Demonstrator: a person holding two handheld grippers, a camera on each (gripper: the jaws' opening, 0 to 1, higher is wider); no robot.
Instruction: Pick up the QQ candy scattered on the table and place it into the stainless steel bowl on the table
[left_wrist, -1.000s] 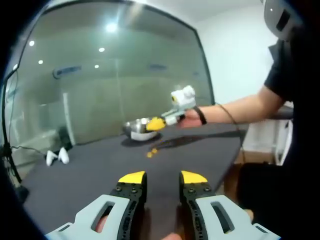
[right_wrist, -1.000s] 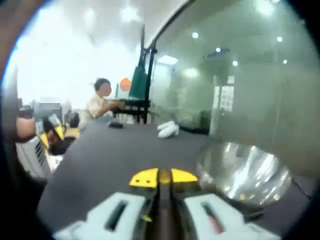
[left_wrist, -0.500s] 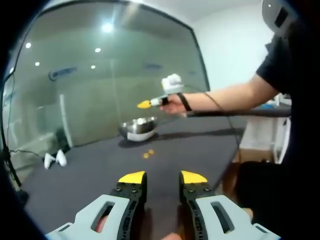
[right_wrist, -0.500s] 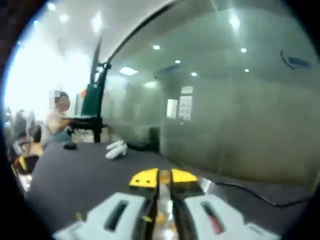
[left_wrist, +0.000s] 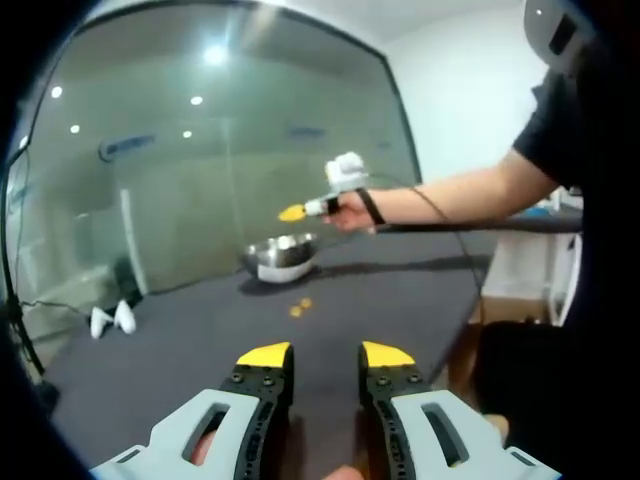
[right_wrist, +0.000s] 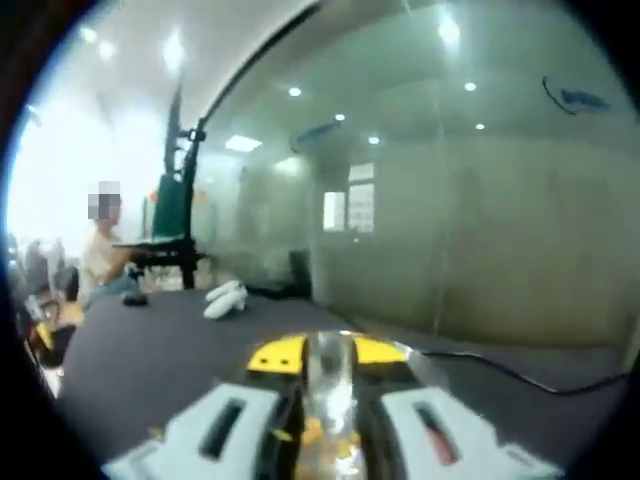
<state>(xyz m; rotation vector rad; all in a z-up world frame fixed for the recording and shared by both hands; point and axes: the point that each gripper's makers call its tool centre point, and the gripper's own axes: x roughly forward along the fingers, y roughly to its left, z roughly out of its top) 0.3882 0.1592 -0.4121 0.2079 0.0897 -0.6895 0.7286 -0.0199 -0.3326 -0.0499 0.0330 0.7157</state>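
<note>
My left gripper (left_wrist: 325, 358) hovers low over the dark table (left_wrist: 180, 350), open and with nothing between its yellow-tipped jaws. Farther along the table stands the stainless steel bowl (left_wrist: 282, 257), and two small orange QQ candies (left_wrist: 299, 307) lie just in front of it. A person's hand holds my right gripper (left_wrist: 294, 212) in the air above the bowl. In the right gripper view, my right gripper (right_wrist: 328, 352) has its jaws parted. Shiny metal of the bowl (right_wrist: 330, 385) and orange candy pieces (right_wrist: 312, 434) show through the gap.
Two white handheld devices (left_wrist: 112, 318) (right_wrist: 224, 298) lie on the table's far side by a glass wall. A black cable (right_wrist: 500, 375) runs across the table. A person (right_wrist: 100, 262) sits at the far end near a green stand (right_wrist: 170, 215). The table's edge (left_wrist: 470, 310) runs along the right.
The right gripper rose from the bowl's rim to above the bowl, then held there. Its jaws, shut before, now stand apart. The left gripper stayed put.
</note>
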